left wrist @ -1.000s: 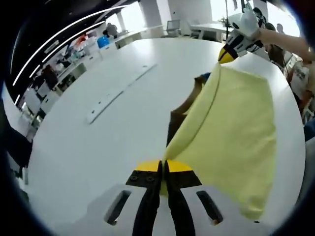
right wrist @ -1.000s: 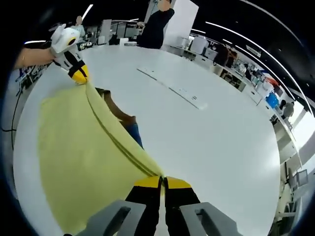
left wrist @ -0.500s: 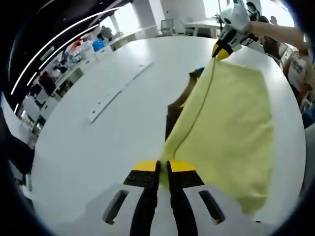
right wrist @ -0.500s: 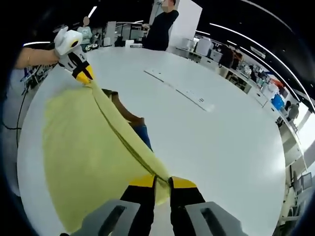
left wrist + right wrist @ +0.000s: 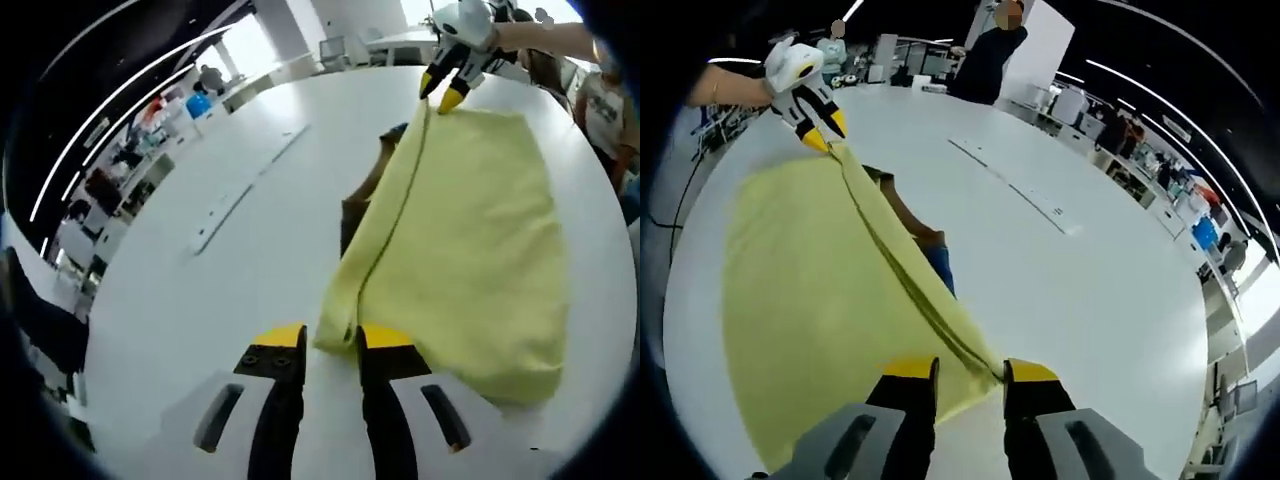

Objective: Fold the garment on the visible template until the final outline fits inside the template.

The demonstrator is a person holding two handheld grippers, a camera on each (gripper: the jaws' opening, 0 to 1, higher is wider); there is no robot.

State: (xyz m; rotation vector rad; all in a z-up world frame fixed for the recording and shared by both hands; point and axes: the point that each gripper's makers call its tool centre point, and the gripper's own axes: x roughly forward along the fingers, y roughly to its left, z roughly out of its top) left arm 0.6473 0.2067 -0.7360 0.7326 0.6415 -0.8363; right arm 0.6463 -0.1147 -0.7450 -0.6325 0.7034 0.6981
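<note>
Garment [image 5: 470, 220] (yellow, folded) lies on table [image 5: 200, 300]; left claw [image 5: 330, 345] and right claw [image 5: 970, 372] gape.

The yellow garment [image 5: 465, 230] hides most of a brown sheet [image 5: 368, 190], perhaps the template.

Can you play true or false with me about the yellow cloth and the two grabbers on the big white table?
1. The yellow garment lies on a white table. True.
2. The left gripper is clamped shut on the cloth. False: its jaws stand apart, with the folded edge between them.
3. The right gripper has its jaws open. True.
4. The garment is red. False: it is yellow.
5. Something brown and blue peeks out from under the cloth. True.
</note>
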